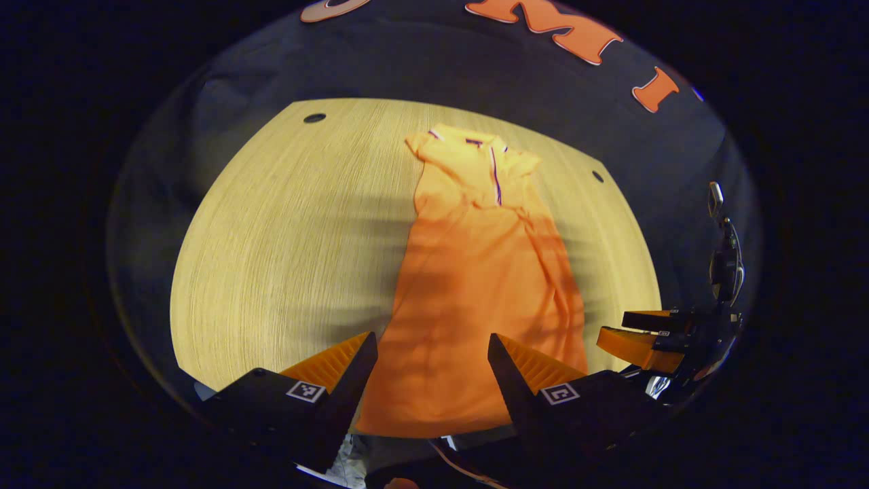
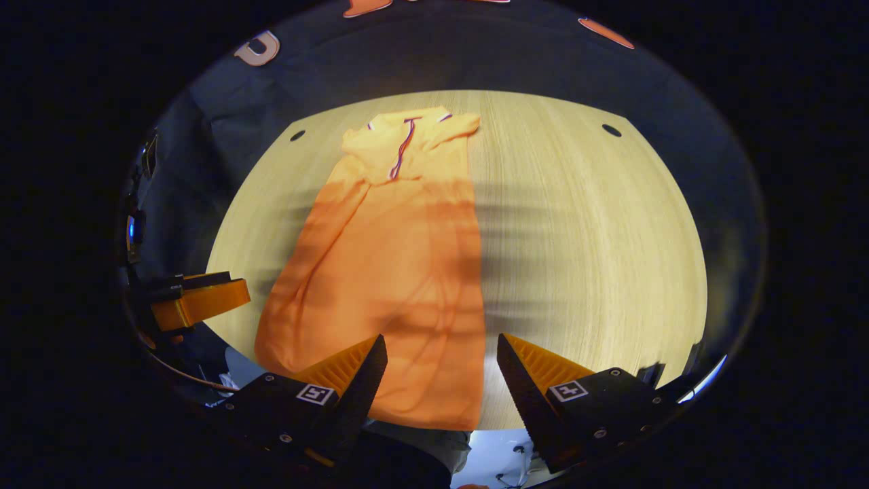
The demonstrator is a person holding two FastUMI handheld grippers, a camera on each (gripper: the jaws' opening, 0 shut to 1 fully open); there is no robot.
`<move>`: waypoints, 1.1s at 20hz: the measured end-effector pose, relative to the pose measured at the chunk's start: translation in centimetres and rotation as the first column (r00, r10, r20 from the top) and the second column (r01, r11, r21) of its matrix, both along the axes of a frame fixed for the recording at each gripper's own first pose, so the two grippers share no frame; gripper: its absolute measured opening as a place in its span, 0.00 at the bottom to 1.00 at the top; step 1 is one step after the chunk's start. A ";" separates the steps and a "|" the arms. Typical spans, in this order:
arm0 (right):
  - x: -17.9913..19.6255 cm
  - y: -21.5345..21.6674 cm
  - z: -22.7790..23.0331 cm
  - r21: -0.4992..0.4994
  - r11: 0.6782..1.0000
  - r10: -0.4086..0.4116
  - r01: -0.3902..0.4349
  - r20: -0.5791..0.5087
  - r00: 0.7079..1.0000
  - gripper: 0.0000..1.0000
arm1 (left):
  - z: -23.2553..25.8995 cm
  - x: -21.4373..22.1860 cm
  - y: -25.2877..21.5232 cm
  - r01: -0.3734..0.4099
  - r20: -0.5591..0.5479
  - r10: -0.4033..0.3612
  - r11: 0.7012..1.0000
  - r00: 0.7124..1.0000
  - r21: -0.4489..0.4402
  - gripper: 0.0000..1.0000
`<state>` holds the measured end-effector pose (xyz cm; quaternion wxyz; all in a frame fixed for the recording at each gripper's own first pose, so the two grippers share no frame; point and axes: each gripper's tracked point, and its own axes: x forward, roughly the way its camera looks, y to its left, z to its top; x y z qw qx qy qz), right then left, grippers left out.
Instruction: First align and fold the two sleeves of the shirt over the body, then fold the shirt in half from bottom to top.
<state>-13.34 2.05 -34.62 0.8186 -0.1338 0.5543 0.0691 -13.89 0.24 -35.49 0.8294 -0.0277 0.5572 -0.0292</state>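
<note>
Shirt (image 1: 475, 292): orange, with a collar and a dark-trimmed placket (image 1: 495, 178). It lies flat on the table (image 1: 285, 244), collar toward the table's far edge and hem at the near edge. Both sleeves are already turned in over the body, which leaves a long narrow shape. Banded shadows cross the lower half of the cloth.

Table: pale wood grain, with two small dark holes (image 1: 314, 118) near its far corners, one on each side of the shirt's collar. The right gripper view shows the same shirt (image 2: 387, 272) with bare table (image 2: 584, 244) beside it.

Left gripper (image 1: 432, 353): fingers spread wide, nothing between them. It hangs above the shirt's hem, with the cloth showing through the gap; whether it touches the cloth cannot be told.

Right gripper (image 2: 441, 353): fingers likewise spread apart and holding nothing. It sits over the hem corner of the shirt, one finger over the cloth and the other over bare table just beside it.

Each gripper also appears from the other's camera, off to the side of the shirt's hem: the right gripper (image 1: 652, 336) in the left gripper view, and the left gripper (image 2: 197, 299) in the right gripper view.
</note>
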 end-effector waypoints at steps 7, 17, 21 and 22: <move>-6.3 -1.9 -4.6 -0.083 0.996 -0.029 0.016 -0.154 0.988 0.99 | -5.0 -7.5 -0.3 0.024 -0.167 -0.019 0.999 0.986 0.025 0.99; -7.4 -3.3 -7.3 -0.141 0.990 -0.058 0.031 -0.190 0.980 0.99 | -8.0 -8.2 0.8 0.091 -0.233 -0.053 0.984 0.971 0.154 0.98; -7.4 -3.3 -7.4 -0.155 0.987 -0.067 0.037 -0.189 0.980 0.99 | -8.3 -8.5 0.9 0.130 -0.248 -0.074 0.967 0.966 0.217 0.97; -7.6 -3.5 -7.7 -0.158 0.986 -0.089 0.057 -0.199 0.976 1.00 | -8.4 -8.5 0.7 0.139 -0.251 -0.080 0.964 0.965 0.227 0.97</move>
